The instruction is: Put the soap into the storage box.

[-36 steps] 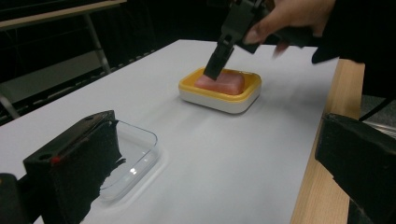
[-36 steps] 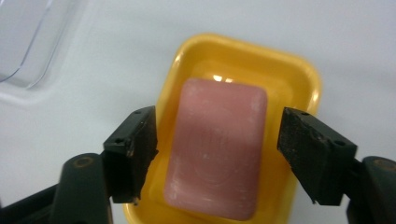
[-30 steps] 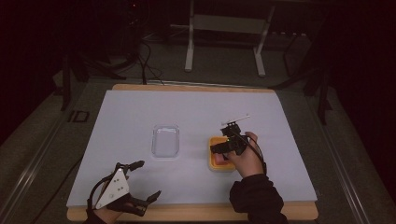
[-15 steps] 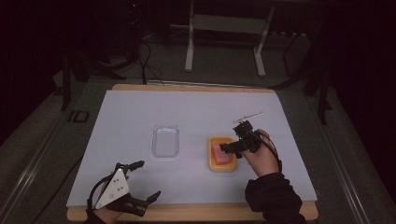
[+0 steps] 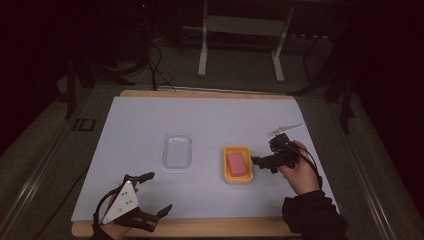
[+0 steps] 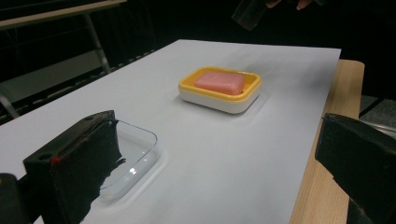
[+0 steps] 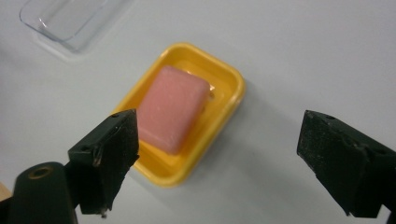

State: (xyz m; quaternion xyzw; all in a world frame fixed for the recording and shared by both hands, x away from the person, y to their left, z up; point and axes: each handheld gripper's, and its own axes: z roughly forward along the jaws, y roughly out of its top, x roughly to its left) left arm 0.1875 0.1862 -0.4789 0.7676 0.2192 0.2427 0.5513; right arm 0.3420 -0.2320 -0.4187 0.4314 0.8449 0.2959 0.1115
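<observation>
A pink soap bar (image 5: 238, 164) lies in a yellow-and-white dish (image 5: 226, 167) on the white mat, right of centre. My right gripper (image 5: 262, 164) hovers just right of the dish, pointing at it. Its jaws have just been opening and stand open with nothing between them. From the right gripper view, the soap (image 7: 170, 107) and dish (image 7: 224, 98) lie beyond my right gripper (image 7: 219, 135). My left gripper (image 5: 160, 192) rests open at the mat's near left corner. The left gripper view has my left gripper (image 6: 215, 135) facing the soap (image 6: 219, 81) in its dish (image 6: 219, 100).
A clear plastic lid or tray (image 5: 177, 151) lies left of the dish, also seen as the clear tray (image 6: 135, 154) and the clear tray (image 7: 65, 18). The wooden table edge (image 5: 200, 227) borders the mat. Metal stand legs (image 5: 202, 55) rise beyond the far edge.
My right hand has drawn back to the right, off the dish, and its jaws have widened. The soap stays in the dish. The left gripper has not moved.
</observation>
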